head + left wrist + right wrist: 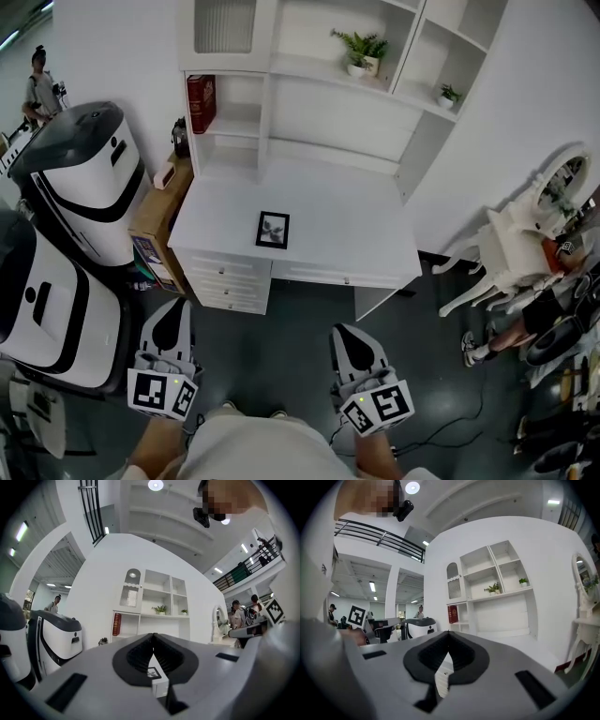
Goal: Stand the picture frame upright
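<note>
The frame (273, 230) lay flat at centre picture on the white surface (328, 225), just below the shelves (309, 66). Near the bottom edge, well apart from it, the left claw (174, 309) and the right claw (343, 336) were both pressed together, pinching nothing, over the dark floor (281, 342).

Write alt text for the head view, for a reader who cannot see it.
A small black picture frame lies flat on a white desk, seen from above. Nearer the camera, the left gripper and right gripper hang shut and empty over the dark floor, short of the desk. White shelves behind hold a red book and potted plants.
</note>
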Demonstrator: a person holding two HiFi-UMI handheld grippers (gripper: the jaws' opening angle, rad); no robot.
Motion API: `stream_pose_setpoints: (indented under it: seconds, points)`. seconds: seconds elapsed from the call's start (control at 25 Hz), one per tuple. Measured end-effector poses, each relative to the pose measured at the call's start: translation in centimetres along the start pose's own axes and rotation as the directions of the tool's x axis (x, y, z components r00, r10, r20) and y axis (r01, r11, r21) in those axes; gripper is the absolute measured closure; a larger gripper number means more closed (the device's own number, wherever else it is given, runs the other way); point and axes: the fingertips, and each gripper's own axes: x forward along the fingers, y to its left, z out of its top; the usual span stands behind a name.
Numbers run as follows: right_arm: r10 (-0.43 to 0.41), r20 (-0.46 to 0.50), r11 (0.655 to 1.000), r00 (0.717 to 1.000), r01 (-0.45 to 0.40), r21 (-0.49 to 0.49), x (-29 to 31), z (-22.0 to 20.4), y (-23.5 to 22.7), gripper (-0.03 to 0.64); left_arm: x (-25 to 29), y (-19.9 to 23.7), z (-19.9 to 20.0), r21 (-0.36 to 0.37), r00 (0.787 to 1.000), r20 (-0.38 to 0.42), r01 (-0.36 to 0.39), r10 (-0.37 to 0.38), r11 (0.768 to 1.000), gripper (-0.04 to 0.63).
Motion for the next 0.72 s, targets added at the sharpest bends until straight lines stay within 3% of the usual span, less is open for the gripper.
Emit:
stream_pose_setpoints:
  seconds: [0.2,0.28,0.36,0.56,0.64,0.72]
  points:
    - [0.068,0.009,0.996,0.998,-0.068,0.064,-0.3,0.0,-0.2,0.59,0.5,-1.1,0.7,-0.028,0.996,0.063,0.06,-0.059,0.998,0.577]
    - [0.047,0.003,0.997,0.999,-0.047,0.053,-0.6,0.1,-1.3,0.495,0.8,-1.1,0.7,-0.032,0.996,0.067,0.056,-0.054,0.998,0.575]
    - [0.018,0.011,0.998,1.0,-0.018,0.052,-1.2,0.4,-2.6,0.465,1.1,-0.8,0.2,-0.03,0.999,0.044,0.032,-0.031,0.999,0.559]
    - [-0.001,0.02,0.999,1.0,0.0,0.035,-3.1,1.1,-5.2,0.355,1.6,-0.4,-1.4,-0.018,1.0,-0.013,-0.029,0.029,0.999,0.231]
    - [0.007,0.023,0.999,1.0,-0.008,0.04,-3.7,1.0,-5.8,0.28,1.5,-0.5,-1.9,-0.005,0.999,-0.029,-0.044,0.044,0.999,0.15]
    - [0.008,0.028,0.998,1.0,-0.01,0.063,-4.3,0.7,-6.3,0.22,1.4,-0.7,-2.5,-0.001,0.998,-0.042,-0.039,0.039,0.999,0.124]
